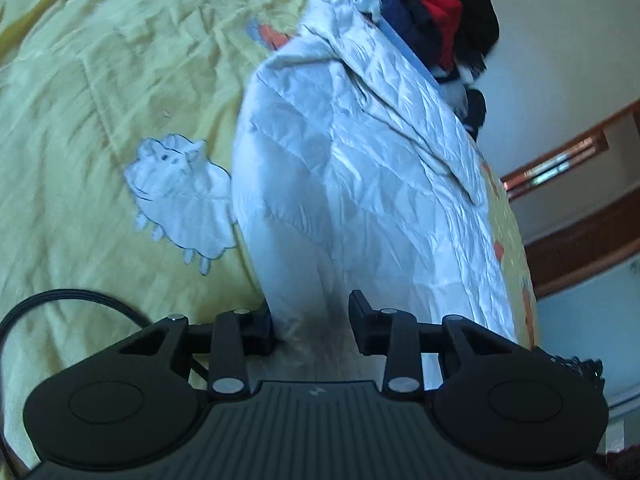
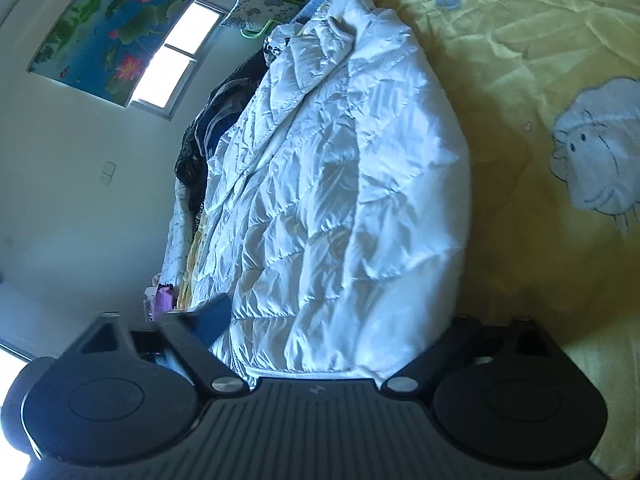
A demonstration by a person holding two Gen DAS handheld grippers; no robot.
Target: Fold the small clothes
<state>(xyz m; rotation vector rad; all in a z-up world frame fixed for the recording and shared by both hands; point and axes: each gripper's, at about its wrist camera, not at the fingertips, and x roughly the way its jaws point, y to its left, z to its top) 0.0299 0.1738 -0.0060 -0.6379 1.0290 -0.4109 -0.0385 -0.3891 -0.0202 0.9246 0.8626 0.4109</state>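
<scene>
A white quilted puffer jacket point(image 1: 360, 168) lies lengthwise on the yellow bedsheet point(image 1: 100, 100). In the left wrist view its near hem runs between the fingers of my left gripper point(image 1: 312, 324), whose jaws stand narrowly apart around the hem; the cloth there looks slack, not pinched. In the right wrist view the jacket point(image 2: 340, 184) bulges up between the widely spread fingers of my right gripper point(image 2: 342, 320). The left fingertip point(image 2: 214, 316) sits at the jacket's edge, while the other finger is partly hidden behind the puffed fabric.
A sheep print point(image 1: 180, 196) marks the sheet beside the jacket. A heap of red, navy and black clothes point(image 1: 436, 20) sits past the jacket's far end, dark garments point(image 2: 212, 132) along its side. Wooden furniture point(image 1: 580, 216) and a window point(image 2: 176, 56) stand beyond the bed's edge.
</scene>
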